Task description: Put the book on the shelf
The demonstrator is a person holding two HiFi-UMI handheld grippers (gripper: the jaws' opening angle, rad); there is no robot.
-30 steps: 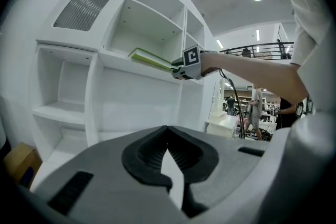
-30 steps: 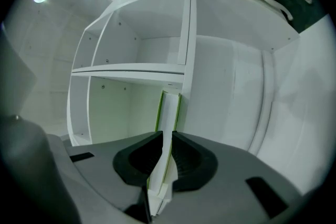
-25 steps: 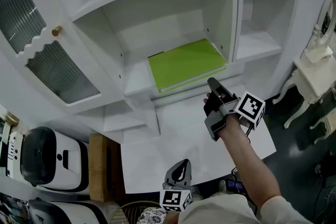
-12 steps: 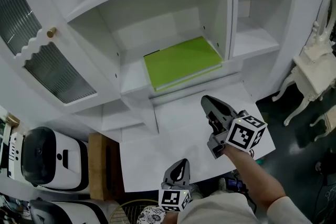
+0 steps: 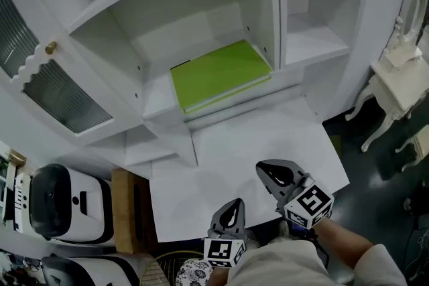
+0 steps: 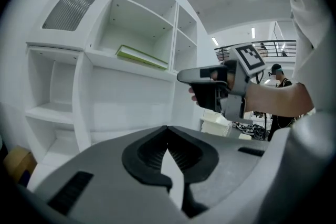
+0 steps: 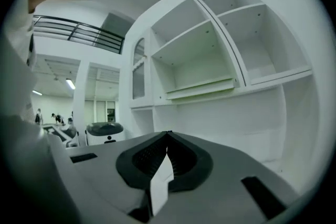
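1. The white shelf unit [image 5: 194, 17] fills the upper part of the head view. Its open compartments stand above a white counter [image 5: 221, 171] that juts out below them.
2. A cabinet door [image 5: 40, 87] with ribbed glass hangs open at the left of the unit.
3. The green book [image 5: 218, 74] lies flat on the floor of the middle compartment. Its right end is close to the partition and its long front edge runs along the shelf's lip. We find it in the same place from the left gripper view [image 6: 142, 56] and from the right gripper view [image 7: 202, 89]. Neither gripper touches it.
4. The right gripper [image 5: 263, 169] hovers over the near right part of the counter, well apart from the book. In its own view [image 7: 168, 134] we see the jaws clenched tip to tip with nothing between them.
5. The left gripper [image 5: 237, 201] sits at the counter's near edge, close to the person's body and just left of the right one. Its own view [image 6: 168, 127] shows the jaws pressed together and empty.
6. From the left gripper view we also see the right gripper [image 6: 184, 77] lying roughly level in front of the unit, with its marker cube [image 6: 248, 57] behind the jaws.
7. A small gold knob [image 5: 50, 48] sits on the cabinet door.
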